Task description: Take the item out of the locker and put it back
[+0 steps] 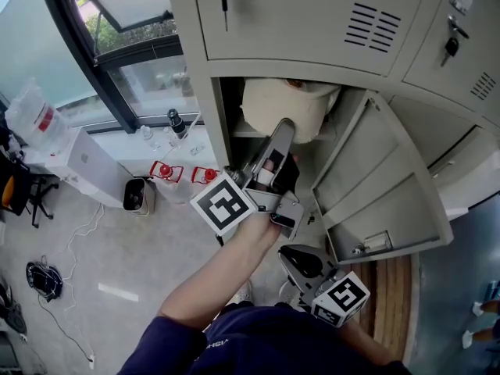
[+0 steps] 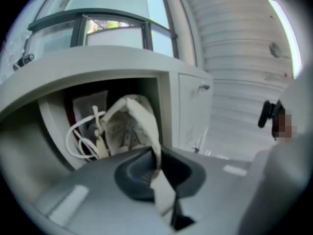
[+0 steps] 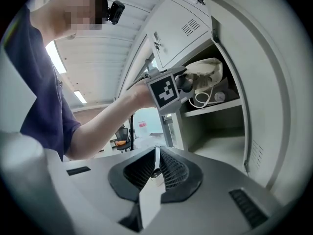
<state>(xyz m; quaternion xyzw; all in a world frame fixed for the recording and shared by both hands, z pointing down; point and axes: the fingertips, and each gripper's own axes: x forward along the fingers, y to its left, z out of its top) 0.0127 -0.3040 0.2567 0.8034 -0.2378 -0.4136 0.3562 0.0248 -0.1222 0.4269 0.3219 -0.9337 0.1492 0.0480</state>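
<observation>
Down at five o'clock, the right hand-held gripper point(image 1: 295, 258) hangs low, jaws pressed together on nothing. Up the middle, the left hand-held gripper point(image 1: 281, 131) points to twelve o'clock inside the open locker point(image 1: 205, 108). Its jaws are clamped on a fold of the cream bag point(image 1: 291, 104), which sits on the shelf. A white cord point(image 2: 73, 140) coils beside it. The door point(image 1: 383, 186) stands out at three o'clock. The shirt point(image 1: 258, 342) print is too small to read.

The locker shelf point(image 3: 215, 108) carries a cream bag point(image 3: 205, 71) and a white cable point(image 2: 70, 135).
</observation>
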